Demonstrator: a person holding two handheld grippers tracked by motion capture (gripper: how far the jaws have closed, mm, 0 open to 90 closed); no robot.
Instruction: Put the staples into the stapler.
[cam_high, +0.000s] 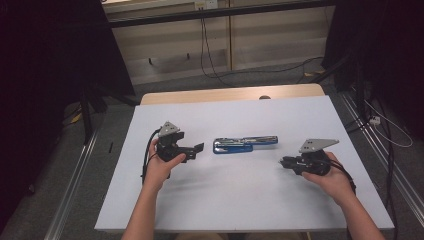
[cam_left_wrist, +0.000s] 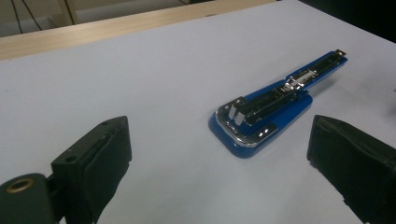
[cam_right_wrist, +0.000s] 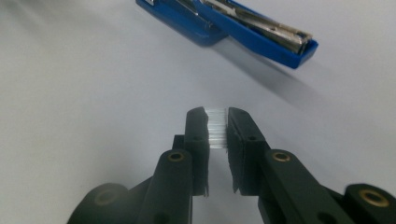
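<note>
Two tools in play. Right tool (cam_right_wrist: 217, 128) has its jaws pinched on a small strip of staples (cam_right_wrist: 217, 127), silvery, held crosswise at the tips. Left tool (cam_left_wrist: 219, 154) has its jaws wide apart, holding nothing.

Stapler (cam_high: 244, 144) lies flat mid-table (cam_high: 220, 210), between the two tools, swung open: blue base toward the left tool, magazine arm stretched toward the right tool. In the left gripper view the stapler (cam_left_wrist: 275, 105) sits just ahead of the gap between the jaws, not touching either. In the right gripper view the stapler (cam_right_wrist: 233, 23) is ahead and slightly up-frame, well apart from the strip.

Step in hand, my read: load the strip into the open magazine channel.
- Left tool should close on the blue base first to pin it; otherwise the stapler will slide when the strip goes in.
- Align the strip's long axis with the channel before lowering, legs down. It looks crosswise to the channel now, so expect a wrist turn.
- Keep the grip light; strips snap.

Pose: in the high view left tool (cam_high: 198, 148) hovers low, pointing right at the base end; left hand (cam_high: 160, 167) wraps it from below. Right tool (cam_high: 283, 162) points left, hand (cam_high: 332, 176) low near the table, forearm angled in from bottom right.
</note>
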